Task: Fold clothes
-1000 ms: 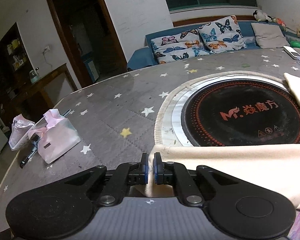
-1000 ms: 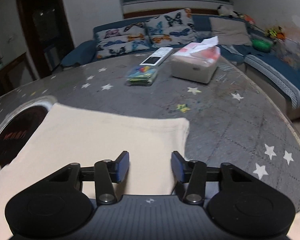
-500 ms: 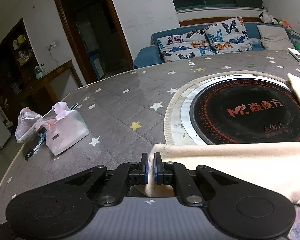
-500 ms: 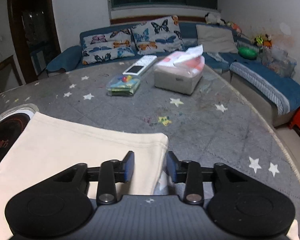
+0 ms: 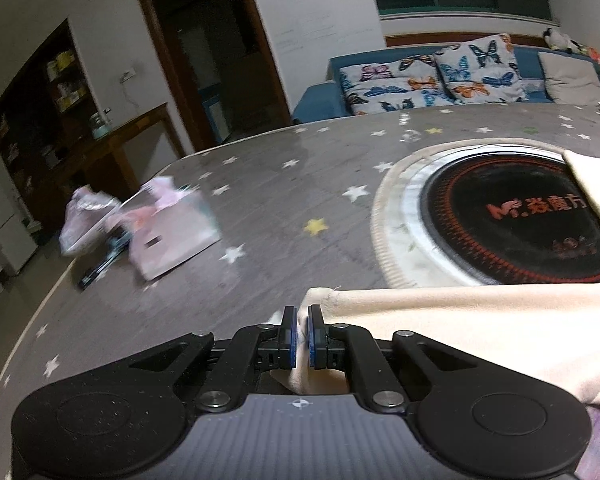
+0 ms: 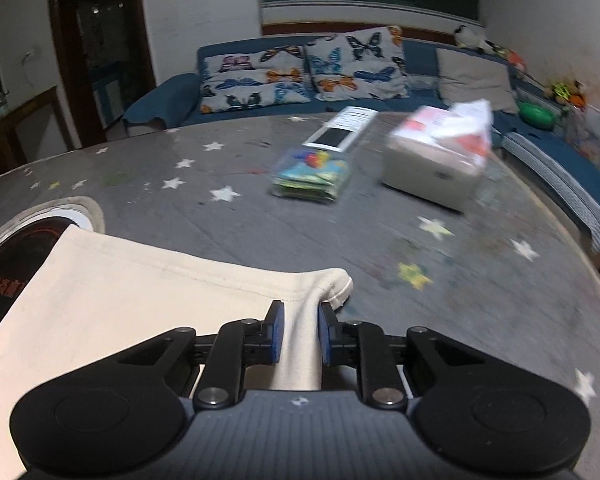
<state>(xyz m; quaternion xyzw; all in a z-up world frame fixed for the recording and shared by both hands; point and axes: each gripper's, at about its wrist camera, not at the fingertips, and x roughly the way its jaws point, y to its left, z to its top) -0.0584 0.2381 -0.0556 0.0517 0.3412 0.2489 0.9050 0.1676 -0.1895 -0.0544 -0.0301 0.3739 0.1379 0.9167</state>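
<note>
Meanwhile, at the far left of the counter [image 5: 284, 208], a pink bag [image 5: 168, 236] and a crumpled plastic bag [image 5: 86, 216] are lying well apart from the work, probably pushed there to leave the middle free. The left tongs [image 5: 302, 336] are pressing together on one corner of the cream garment [image 5: 480, 328], pinching a small tuck of cloth between the blue pads, so that this corner is staying under control while the other one is being taken. From there the garment's hem is running to the right, draping over the near rim of the round black cooktop [image 5: 512, 220] set into the counter; a second cream flap is covering the cooktop's right side. In the right wrist view, the garment [image 6: 148, 284] is lying flat with its near right corner bunched up, and the right tongs [image 6: 301, 334] are closing around that corner: cloth is sitting between the pads, though a slight gap seems to be showing on the right pad, so the grip does not look firm yet. Holding both near corners should let the person carry that edge over for a fold. Farther right, a packet of coloured items [image 6: 312, 178], a remote control [image 6: 340, 132] and a tissue box [image 6: 436, 164] are sitting beyond the cloth, clear of it.
</note>
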